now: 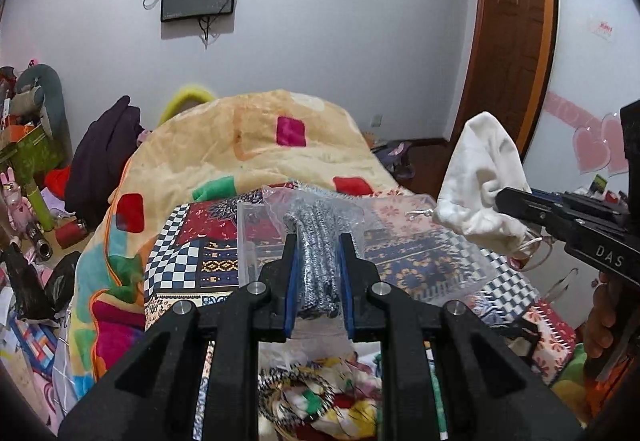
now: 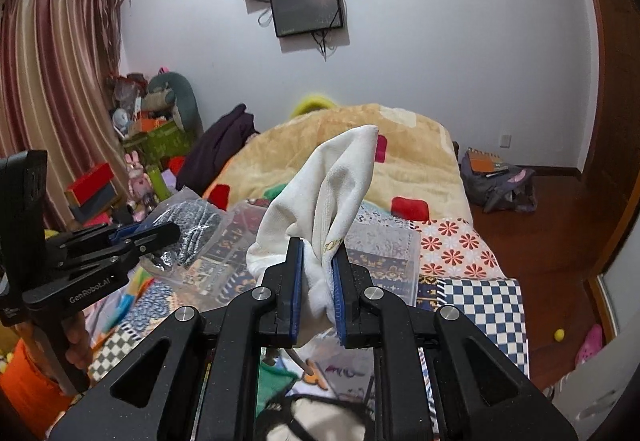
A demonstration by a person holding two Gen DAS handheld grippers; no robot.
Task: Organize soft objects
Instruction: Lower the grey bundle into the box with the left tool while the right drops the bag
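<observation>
My left gripper (image 1: 318,241) is shut on a grey-and-white knitted piece (image 1: 316,261) that sits inside a clear plastic bag (image 1: 276,209), held above the bed. It also shows in the right wrist view (image 2: 176,231), gripping the knit (image 2: 192,237). My right gripper (image 2: 318,253) is shut on a white cloth (image 2: 332,181) that stands up from the jaws. In the left wrist view the right gripper (image 1: 500,201) holds the white cloth (image 1: 480,177) at the right, apart from the bag.
A clear plastic storage box (image 2: 384,253) lies on the patchwork bedspread (image 2: 480,293). A yellow fleece blanket (image 1: 248,145) is heaped behind it. Toys and boxes (image 2: 152,145) crowd the left. A backpack (image 2: 496,185) lies on the wooden floor.
</observation>
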